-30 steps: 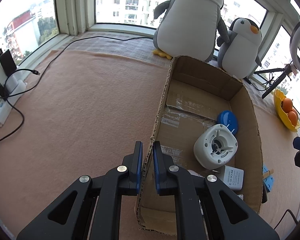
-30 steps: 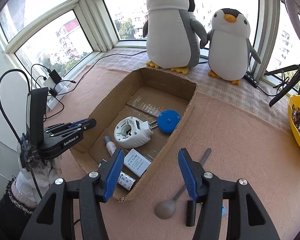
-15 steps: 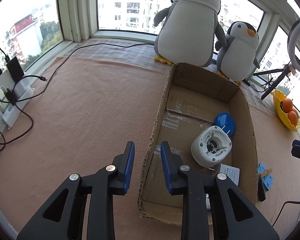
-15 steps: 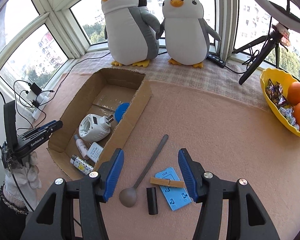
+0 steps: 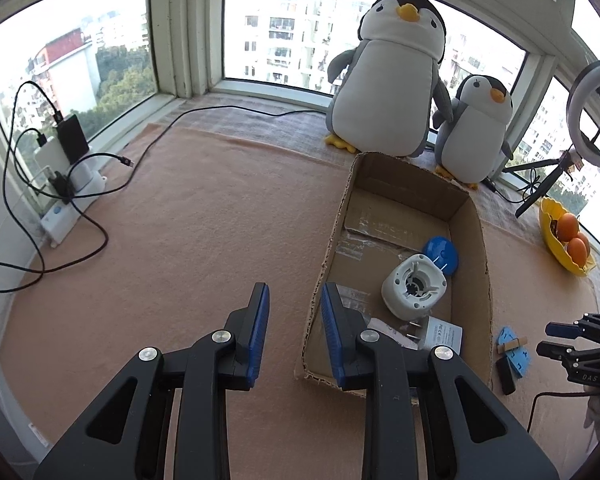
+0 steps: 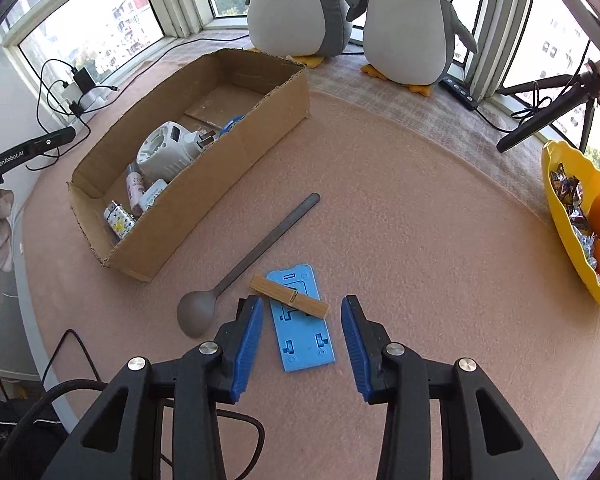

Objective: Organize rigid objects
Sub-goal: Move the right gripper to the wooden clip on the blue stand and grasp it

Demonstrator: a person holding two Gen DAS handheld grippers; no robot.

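We have the right hand-held gripper [image 6: 302,344] hanging over the loose items on the tabletop [image 6: 420,200], jaws apart and empty, straddling the blue plastic plate [image 6: 302,328] with the wooden clothespin [image 6: 288,291] lying across its upper half; that seems the next thing to carry into the cardboard box [image 6: 220,184]. Beside the plate lies the grey spoon [image 6: 240,268], bowl towards us, and what may be a small black block peeks from behind the left finger, though it is mostly hidden. The box already holds the white plug adapter [image 6: 168,148], a blue round lid [image 5: 442,254], a small tube [image 6: 134,190], a patterned lighter [image 6: 118,220] and a white charger [image 5: 444,334], so the sorting looks partly done. The left hand-held gripper [image 5: 294,338] hovers by the box's near corner, jaws apart, holding nothing, out of the way. Compared with a second ago, the left jaws stand wider and have drawn back from the box wall; the right jaws have just been narrowing, still gripping nothing, and have come from the box down over the plate.
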